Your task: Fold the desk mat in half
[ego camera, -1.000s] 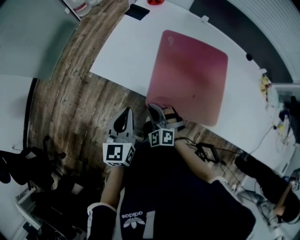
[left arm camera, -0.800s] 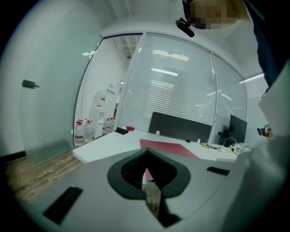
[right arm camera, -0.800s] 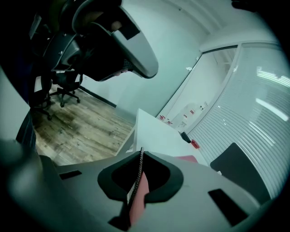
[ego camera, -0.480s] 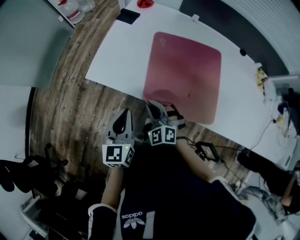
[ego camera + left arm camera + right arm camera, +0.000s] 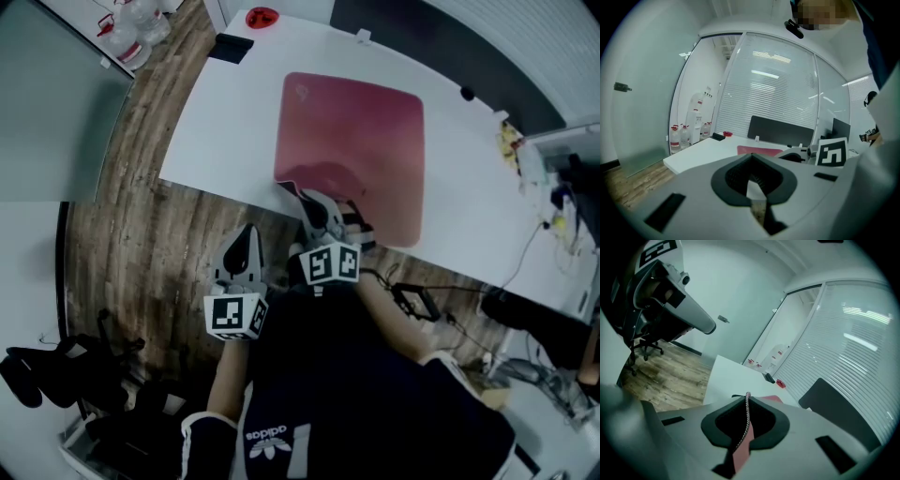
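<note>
Right gripper (image 5: pixel 296 195) clamped (left gripper (image 5: pixel 248 232) closed)

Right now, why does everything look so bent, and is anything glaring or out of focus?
Head view: the wide-angle lens bows the white table's edges, and the corners go dark. Left gripper view: the blinds curve and carry streaks of lamp glare, and the left gripper looks soft close up. Right gripper view: black rim all round, and the desk mat's pinched edge is fairly sharp.

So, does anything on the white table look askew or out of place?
Only the pink mat: its near left corner is raised off the table, pinched edge-on in the right tongs. The rest lies flat.
</note>
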Demonstrator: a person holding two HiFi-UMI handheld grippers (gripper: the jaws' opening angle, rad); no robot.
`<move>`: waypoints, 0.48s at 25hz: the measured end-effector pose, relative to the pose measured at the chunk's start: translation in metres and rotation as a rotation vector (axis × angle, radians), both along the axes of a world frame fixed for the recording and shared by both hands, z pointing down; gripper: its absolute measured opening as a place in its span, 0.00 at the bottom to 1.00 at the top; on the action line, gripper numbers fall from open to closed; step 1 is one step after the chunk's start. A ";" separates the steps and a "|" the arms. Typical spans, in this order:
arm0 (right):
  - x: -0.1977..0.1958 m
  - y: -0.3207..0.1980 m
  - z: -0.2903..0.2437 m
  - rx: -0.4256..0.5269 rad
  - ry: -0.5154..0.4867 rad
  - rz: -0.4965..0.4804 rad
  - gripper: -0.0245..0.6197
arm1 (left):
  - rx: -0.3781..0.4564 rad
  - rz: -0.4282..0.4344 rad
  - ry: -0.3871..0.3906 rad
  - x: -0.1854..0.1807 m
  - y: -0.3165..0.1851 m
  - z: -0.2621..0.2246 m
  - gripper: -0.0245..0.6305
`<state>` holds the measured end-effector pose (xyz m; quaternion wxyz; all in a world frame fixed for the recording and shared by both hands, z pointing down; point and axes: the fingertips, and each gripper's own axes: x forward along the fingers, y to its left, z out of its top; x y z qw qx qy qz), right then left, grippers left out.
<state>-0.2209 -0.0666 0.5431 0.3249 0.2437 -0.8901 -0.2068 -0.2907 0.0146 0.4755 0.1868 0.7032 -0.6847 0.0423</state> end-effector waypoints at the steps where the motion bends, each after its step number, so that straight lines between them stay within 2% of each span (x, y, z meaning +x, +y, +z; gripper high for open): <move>1: 0.002 -0.004 -0.003 0.001 -0.008 0.008 0.07 | 0.002 0.006 0.001 0.003 -0.002 0.000 0.04; 12: 0.034 -0.048 -0.040 0.015 -0.081 0.042 0.07 | 0.023 0.067 -0.003 0.041 -0.047 -0.010 0.04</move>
